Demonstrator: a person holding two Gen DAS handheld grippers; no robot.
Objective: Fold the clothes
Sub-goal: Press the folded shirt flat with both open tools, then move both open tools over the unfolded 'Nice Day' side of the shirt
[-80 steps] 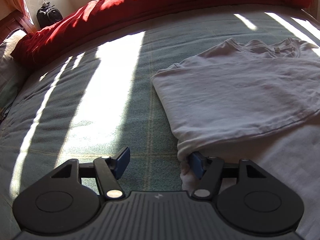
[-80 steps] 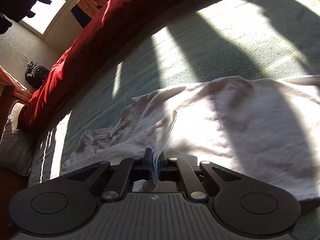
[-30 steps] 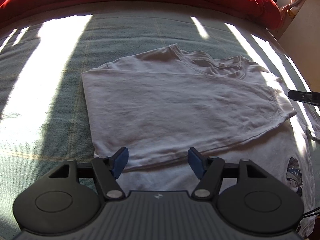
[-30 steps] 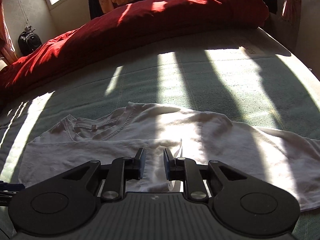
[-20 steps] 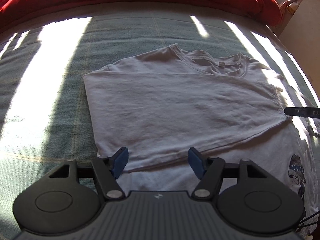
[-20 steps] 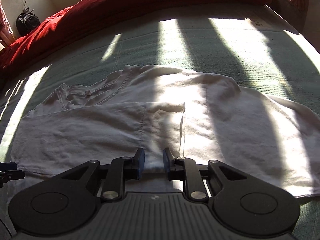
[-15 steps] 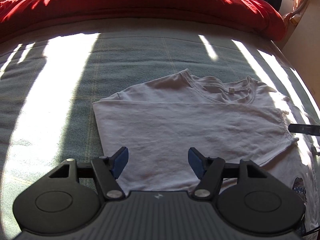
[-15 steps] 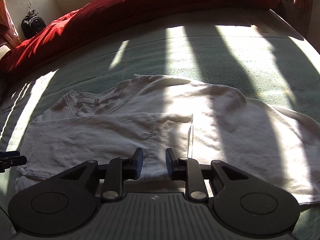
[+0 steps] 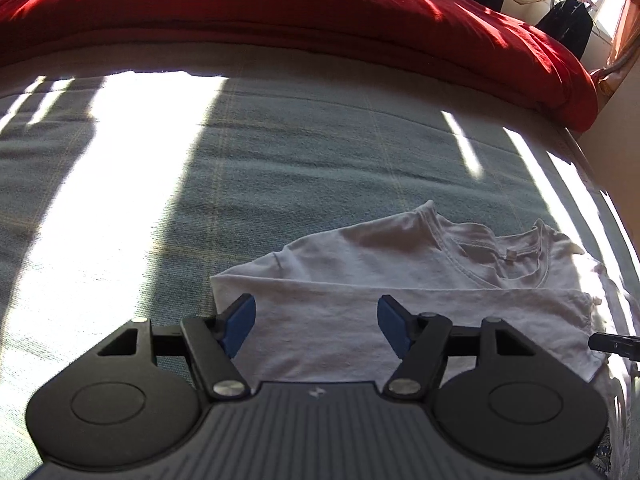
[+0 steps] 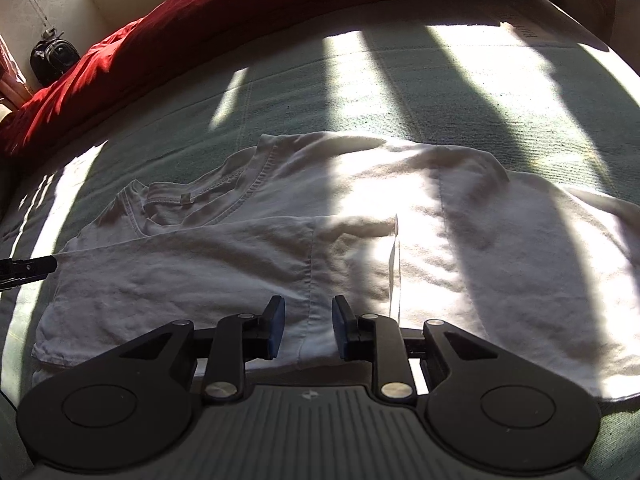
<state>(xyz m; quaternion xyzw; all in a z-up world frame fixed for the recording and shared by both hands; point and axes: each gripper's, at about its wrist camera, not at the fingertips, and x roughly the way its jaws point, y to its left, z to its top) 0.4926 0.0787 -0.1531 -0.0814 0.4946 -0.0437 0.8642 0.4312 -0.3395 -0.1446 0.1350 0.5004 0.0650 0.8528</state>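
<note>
A white T-shirt (image 9: 400,280) (image 10: 360,216) lies flat on the green bedspread, one side folded over its middle, collar toward the red duvet. My left gripper (image 9: 316,322) hovers open over the folded left part, blue pads wide apart and holding nothing. My right gripper (image 10: 308,326) is open with a narrower gap, above the folded sleeve seam near the shirt's front hem, and grips nothing. The tip of the other gripper shows at the right edge of the left wrist view (image 9: 612,344) and at the left edge of the right wrist view (image 10: 28,268).
A red duvet (image 9: 320,12) (image 10: 200,20) is heaped along the far side of the bed. The green bedspread (image 9: 280,160) (image 10: 440,80) is striped with sunlight. A black backpack (image 10: 54,60) sits against the wall. Dark clothes (image 9: 568,28) hang by a window.
The right gripper let go of the sleeve it held 2.7 s ago and now stands open. Both grippers have pulled back and risen from the shirt; the left view now tilts up toward the duvet.
</note>
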